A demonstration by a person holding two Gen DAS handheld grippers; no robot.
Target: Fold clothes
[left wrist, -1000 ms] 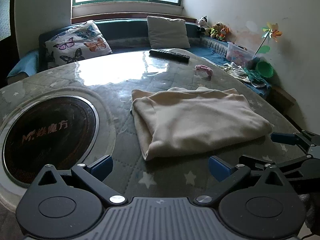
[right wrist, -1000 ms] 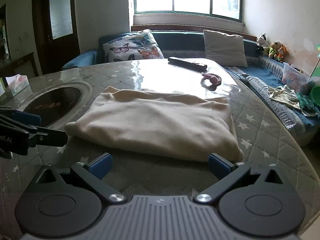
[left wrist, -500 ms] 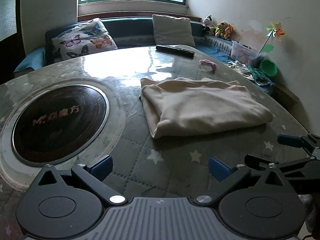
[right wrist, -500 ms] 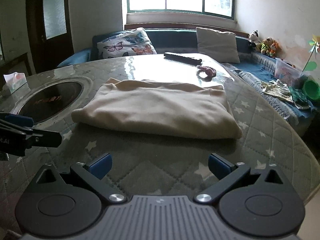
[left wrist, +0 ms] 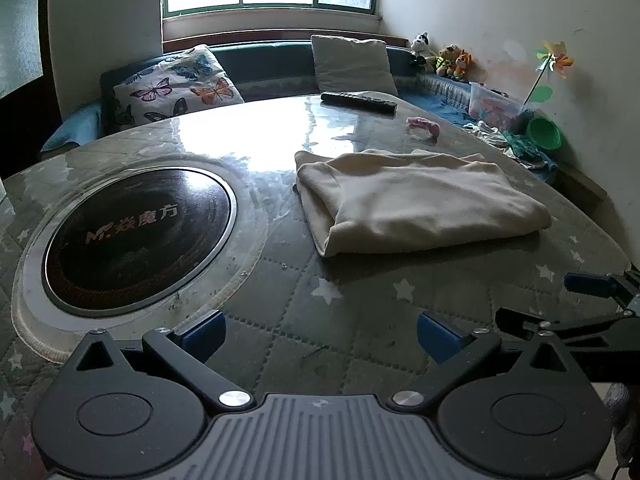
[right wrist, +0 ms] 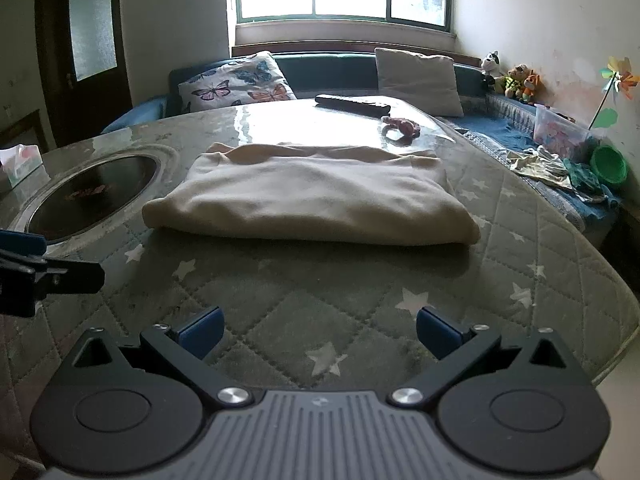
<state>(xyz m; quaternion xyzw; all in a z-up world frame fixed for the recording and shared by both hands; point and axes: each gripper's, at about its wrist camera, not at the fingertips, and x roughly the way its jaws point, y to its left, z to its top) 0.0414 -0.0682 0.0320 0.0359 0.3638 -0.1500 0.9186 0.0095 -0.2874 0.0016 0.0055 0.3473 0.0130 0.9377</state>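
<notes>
Both grippers now sitting farther back from cream garment (right wrist: 312,196) than a second ago — more quilted table cover (right wrist: 344,304) showing in front. Left gripper (left wrist: 320,334) spread wide, holding nothing, touching nothing. Right gripper (right wrist: 318,330) likewise released, fingers well apart, empty. Garment lying folded flat on table, right of round black inset (left wrist: 136,240) — remote (right wrist: 352,105) beyond it.
</notes>
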